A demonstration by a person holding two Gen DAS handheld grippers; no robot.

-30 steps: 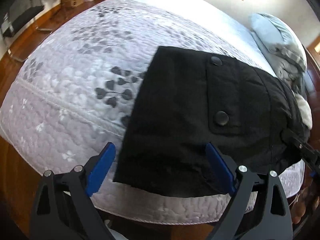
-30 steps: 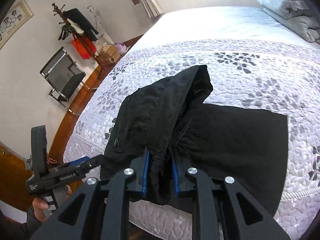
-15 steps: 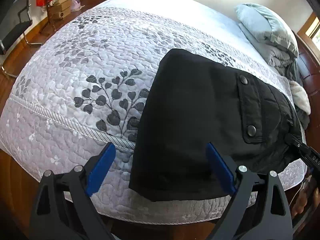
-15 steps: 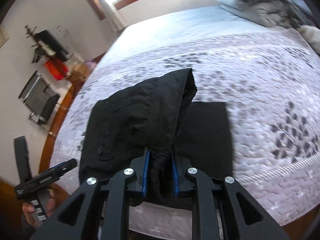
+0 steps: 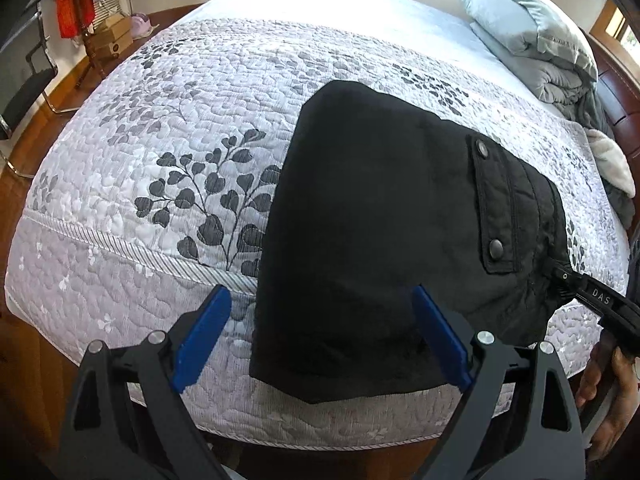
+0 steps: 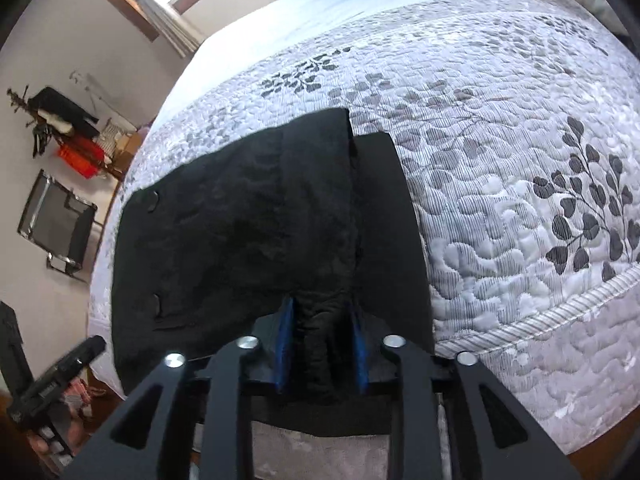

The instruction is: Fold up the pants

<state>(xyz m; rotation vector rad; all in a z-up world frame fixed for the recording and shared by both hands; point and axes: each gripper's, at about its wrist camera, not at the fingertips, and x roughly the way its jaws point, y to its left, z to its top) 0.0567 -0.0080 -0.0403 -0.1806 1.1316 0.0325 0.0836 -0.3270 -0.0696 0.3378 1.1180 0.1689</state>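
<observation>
Since a second ago the lifted flap of the black pants (image 6: 240, 224) has come down flatter over the layer beneath, and the left view has pulled back to show more quilt.

Nearest, the right gripper (image 6: 320, 344) has its jaws pinching a bunched wad of the waist end, fabric filling the gap between the blue pads. The left gripper (image 5: 320, 336) hangs at the bed's near edge with jaws spread wide, straddling the near corner of the pants (image 5: 380, 232) without touching it that I can see.

Beyond, the folded pants lie on the quilted bed (image 5: 160, 128), near edge draping slightly over the side, a snap-buttoned pocket flap (image 5: 496, 204) on top.

By my judgement the cloth is soft, limp and fairly light, thick enough that stacked layers hold some bulk; it will sag from any single pinch. Corners or the folded edge look the best hold, taking all layers together.

Farthest, a grey pillow (image 5: 528, 20) sits at the head.
</observation>
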